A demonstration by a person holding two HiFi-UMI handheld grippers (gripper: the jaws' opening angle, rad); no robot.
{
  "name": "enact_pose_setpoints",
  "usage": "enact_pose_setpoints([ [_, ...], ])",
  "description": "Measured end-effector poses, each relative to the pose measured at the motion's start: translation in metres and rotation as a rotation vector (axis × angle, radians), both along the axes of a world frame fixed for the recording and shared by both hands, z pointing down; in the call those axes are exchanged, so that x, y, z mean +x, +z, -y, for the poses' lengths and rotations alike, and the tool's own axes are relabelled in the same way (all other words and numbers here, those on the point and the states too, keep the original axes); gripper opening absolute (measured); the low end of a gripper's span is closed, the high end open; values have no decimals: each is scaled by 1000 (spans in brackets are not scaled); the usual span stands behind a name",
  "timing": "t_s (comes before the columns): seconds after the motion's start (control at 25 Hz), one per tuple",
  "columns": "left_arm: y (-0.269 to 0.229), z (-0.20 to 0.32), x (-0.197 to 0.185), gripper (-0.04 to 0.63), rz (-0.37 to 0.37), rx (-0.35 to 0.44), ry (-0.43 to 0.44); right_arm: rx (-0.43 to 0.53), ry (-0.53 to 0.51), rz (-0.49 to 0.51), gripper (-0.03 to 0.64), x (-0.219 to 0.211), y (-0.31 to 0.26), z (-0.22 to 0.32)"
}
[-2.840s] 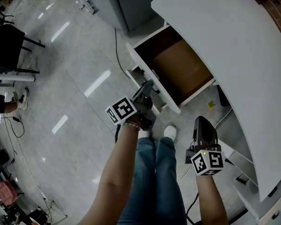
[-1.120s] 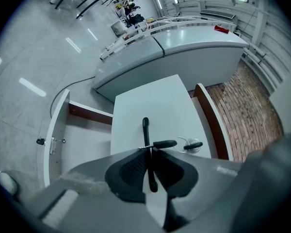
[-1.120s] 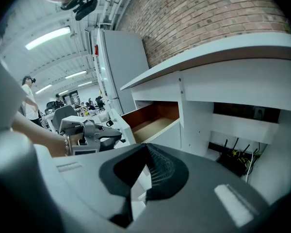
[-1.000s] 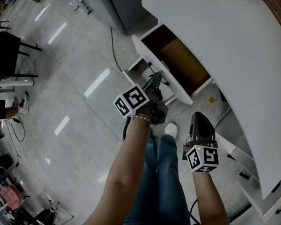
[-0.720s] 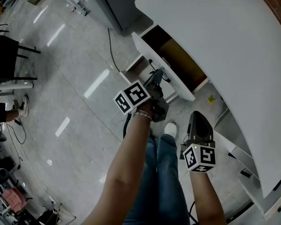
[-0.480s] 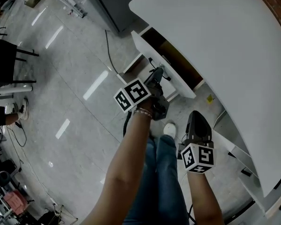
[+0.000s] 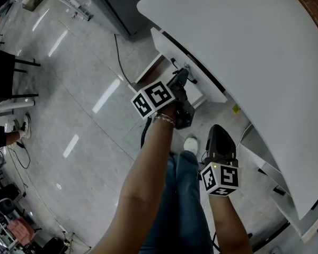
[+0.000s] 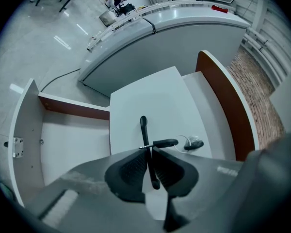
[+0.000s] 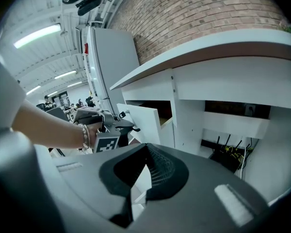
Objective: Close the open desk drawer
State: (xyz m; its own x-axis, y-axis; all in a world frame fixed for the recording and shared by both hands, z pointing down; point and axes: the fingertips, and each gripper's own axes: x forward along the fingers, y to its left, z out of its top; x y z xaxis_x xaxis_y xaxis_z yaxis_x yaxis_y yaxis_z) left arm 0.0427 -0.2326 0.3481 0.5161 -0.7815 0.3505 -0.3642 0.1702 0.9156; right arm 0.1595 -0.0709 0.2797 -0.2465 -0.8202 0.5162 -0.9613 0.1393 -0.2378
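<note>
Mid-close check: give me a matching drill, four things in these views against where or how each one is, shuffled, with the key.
1. left tool
2. right tool
3. drawer
4. cable

a. lies on the floor
b. empty, held back from the drawer
c. partly out under the white desk top
d. black handle between its jaws

Pairs: 1-d, 2-b, 3-c, 4-a.

Note: the left tool's jaws have just been opening a little, with the handle between them.
</note>
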Motion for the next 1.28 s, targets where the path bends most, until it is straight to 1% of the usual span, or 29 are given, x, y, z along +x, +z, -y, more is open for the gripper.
enact_pose_setpoints([
  [0.2, 0, 12, 11, 35, 2, 2, 16, -8, 25, -16, -3, 9, 2, 3],
  [0.44, -1, 25, 23, 38, 22, -1, 52, -10, 55, -21, -3, 16, 3, 4],
  [0.64, -5, 35, 37, 44, 42, 9, 98, -17, 82, -22, -3, 22, 4, 3],
  [0.8, -3, 40, 39, 43, 31, 13, 91, -18, 93, -23, -3, 25, 6, 2],
  [1.04, -2, 43, 44, 43, 39, 10, 106, -19, 115, -23, -3, 28, 6, -1],
  [1.28, 2, 43, 44, 46, 47, 4, 121, -22, 111, -25, -3, 24, 8, -9],
])
